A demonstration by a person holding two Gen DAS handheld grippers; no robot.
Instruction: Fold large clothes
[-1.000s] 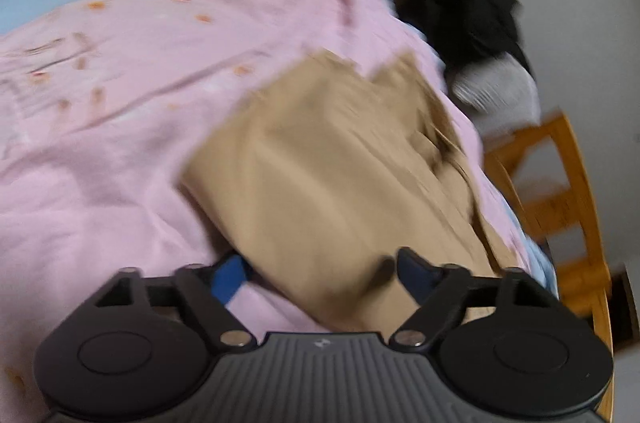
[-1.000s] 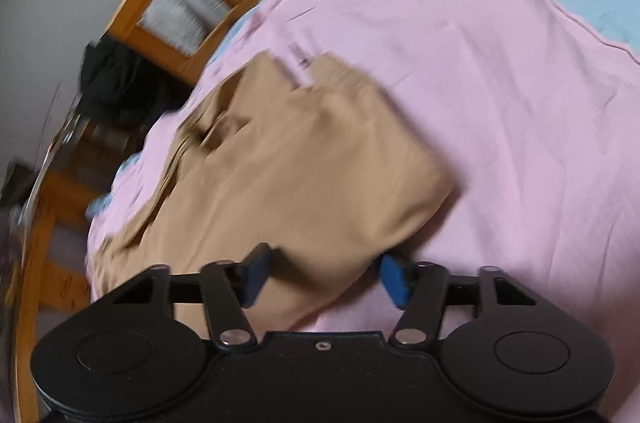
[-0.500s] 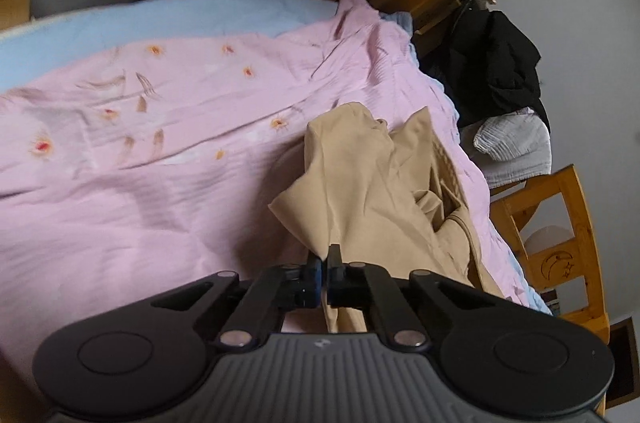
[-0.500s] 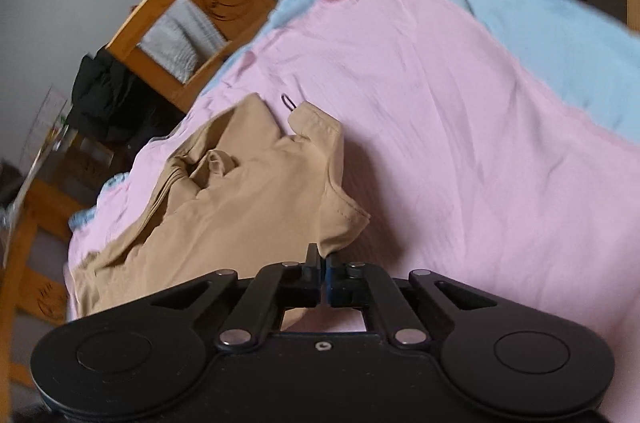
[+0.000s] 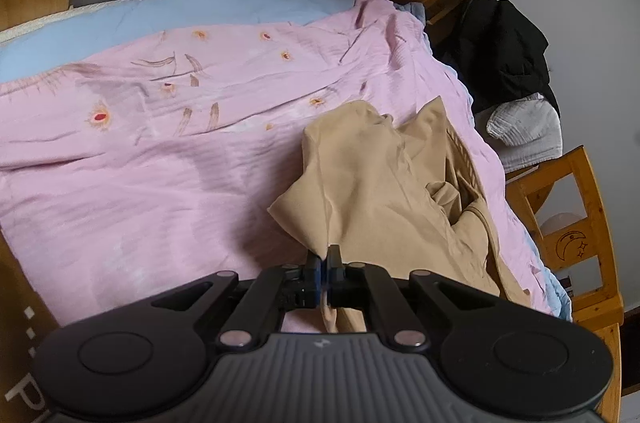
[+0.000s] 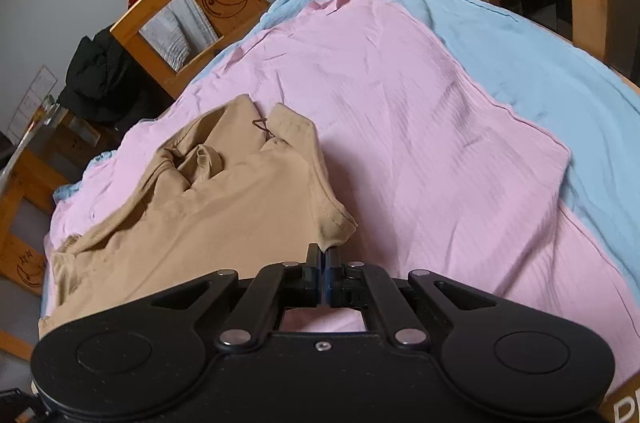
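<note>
My wooden bed (image 6: 168,23) carries a blue sheet (image 6: 540,63); a pink blanket (image 5: 160,163) lies over it.

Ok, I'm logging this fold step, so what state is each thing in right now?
Left gripper: shut on tan garment.
Right gripper: shut on tan garment.
Tan garment: rumpled, near edge lifted at both grips, rest lying on pink sheet.
Pink sheet: spread out, wrinkled.

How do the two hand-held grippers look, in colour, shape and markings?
The left hand-held gripper is black, with a ribbed grey body, two round discs, silver pivot pins and blue pads. The right hand-held gripper is similar, but its body is smooth black with one small screw.
</note>
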